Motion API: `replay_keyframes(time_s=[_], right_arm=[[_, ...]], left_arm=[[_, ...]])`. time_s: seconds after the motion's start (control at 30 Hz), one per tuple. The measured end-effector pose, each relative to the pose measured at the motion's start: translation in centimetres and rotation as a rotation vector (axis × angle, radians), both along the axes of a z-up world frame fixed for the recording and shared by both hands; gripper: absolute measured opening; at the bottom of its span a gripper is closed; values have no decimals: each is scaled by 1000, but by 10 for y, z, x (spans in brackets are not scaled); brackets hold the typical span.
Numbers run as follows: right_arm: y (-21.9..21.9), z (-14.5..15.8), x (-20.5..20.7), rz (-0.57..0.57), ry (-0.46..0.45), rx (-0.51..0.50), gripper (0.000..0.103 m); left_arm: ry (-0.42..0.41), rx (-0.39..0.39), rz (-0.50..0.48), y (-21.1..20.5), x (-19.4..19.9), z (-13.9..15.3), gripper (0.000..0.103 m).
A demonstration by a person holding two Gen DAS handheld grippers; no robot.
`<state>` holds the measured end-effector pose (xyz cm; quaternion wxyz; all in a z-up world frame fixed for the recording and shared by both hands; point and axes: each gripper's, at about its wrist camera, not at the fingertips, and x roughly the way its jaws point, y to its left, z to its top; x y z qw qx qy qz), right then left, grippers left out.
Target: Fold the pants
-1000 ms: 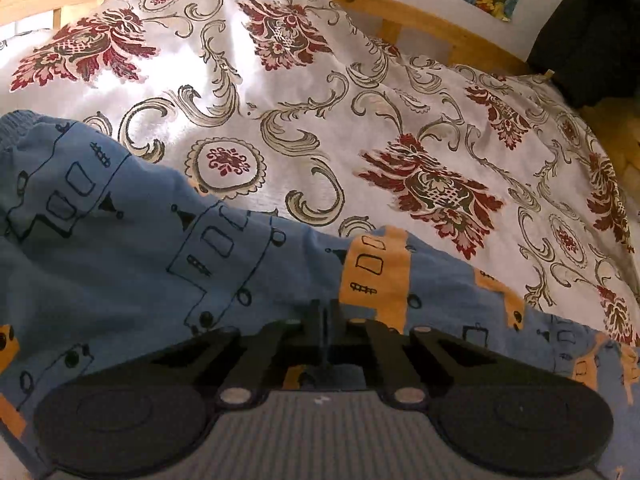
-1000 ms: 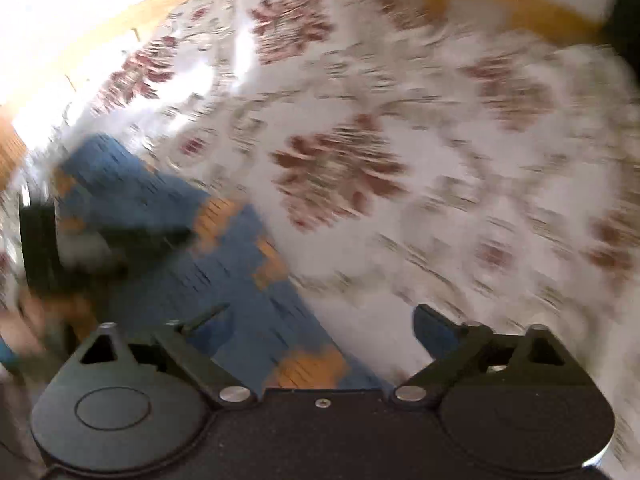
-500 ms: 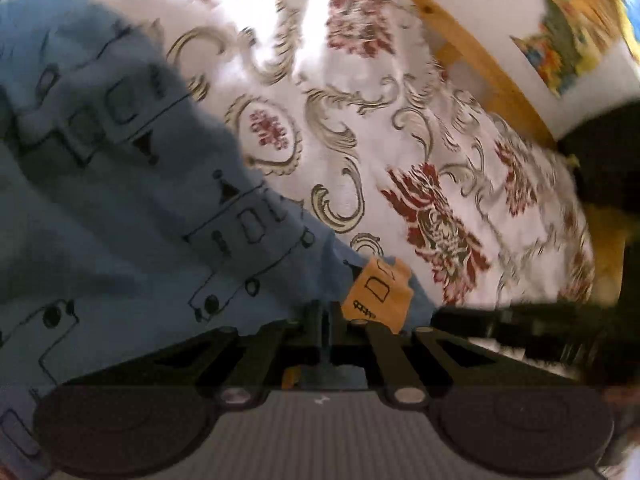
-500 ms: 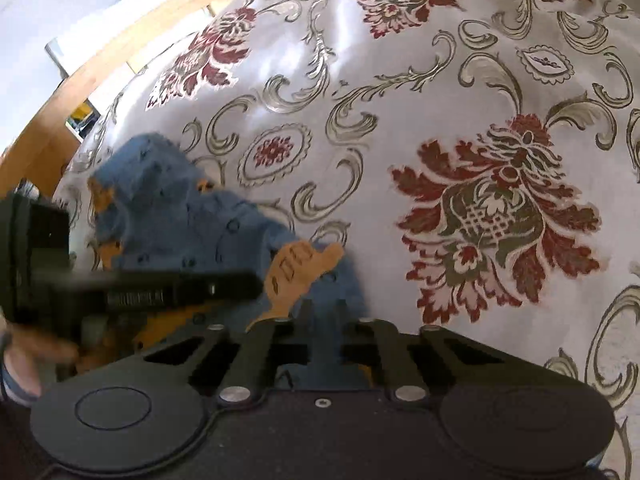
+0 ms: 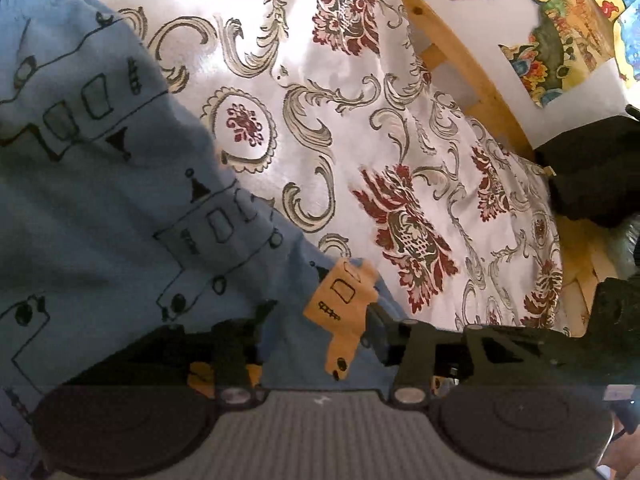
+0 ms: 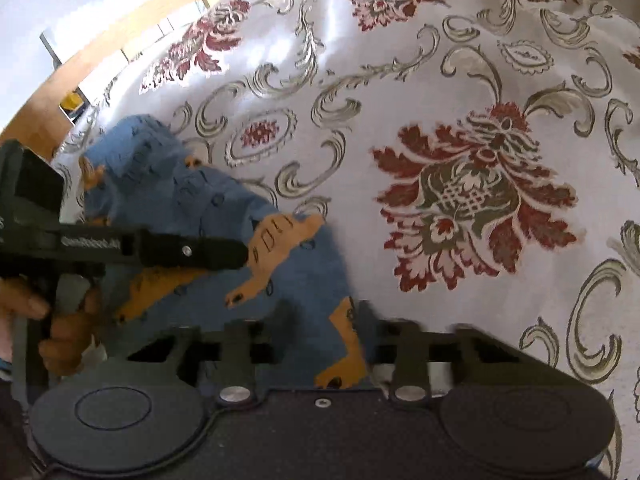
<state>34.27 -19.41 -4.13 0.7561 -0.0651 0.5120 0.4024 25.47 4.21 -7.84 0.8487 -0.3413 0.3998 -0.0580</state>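
Left gripper [image 5: 316, 332]: jaws standing apart, blue cloth of the pants [image 5: 100, 208] lying between them with nothing pinching it. Right gripper [image 6: 324, 332]: likewise spread, cloth running up through the gap, no bite visible. Judgement: both are letting go so that the carried end settles onto the rest of the garment.

The pants are lying on the floral bedspread [image 6: 460, 128], bunched toward 9 o'clock in the right wrist view and filling 8 to 11 o'clock in the left wrist view. Print: black outline vehicles plus orange patches [image 5: 340, 304].

In the right wrist view the left tool is crossing in from 9 o'clock with a hand [image 6: 60, 320] gripping its handle. White lettering on its bar is blurring; possibly "GenRobot.AI", not certain.

Wooden bed frame [image 5: 460, 52] is running along 1 o'clock, colourful poster [image 5: 560, 28] beyond it.
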Motion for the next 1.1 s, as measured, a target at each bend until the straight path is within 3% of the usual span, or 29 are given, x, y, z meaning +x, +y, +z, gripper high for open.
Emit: replay_keyframes(time_s=[0.03,0.1,0.27,0.4,0.47,0.63,0.8,0.93,1.1], right_arm=[[0,0,-2,-6,-3,3,15],[-1,4,-9,0,-30,10,8],[3,25,-39,70,-121,14,4],[13,30,-73,177,-157,-17,2],[17,26,-87,214,-159,-39,2],[17,17,-95,215,-126,-51,2],[5,15,-82,97,-14,35,20],[-10,14,-62,-90,160,200,28],[-20,8,-34,-296,347,391,29]], left_arm=[[0,-1,-2,0,0,0,55],[2,-13,-3,1,1,0,57],[14,-88,10,8,3,-3,63],[24,-196,70,20,2,-11,62],[28,-213,90,23,1,-14,57],[76,-165,123,24,3,-21,18],[77,-192,153,25,1,-24,15],[75,-220,169,28,-1,-27,15],[59,-232,175,31,-4,-30,15]])
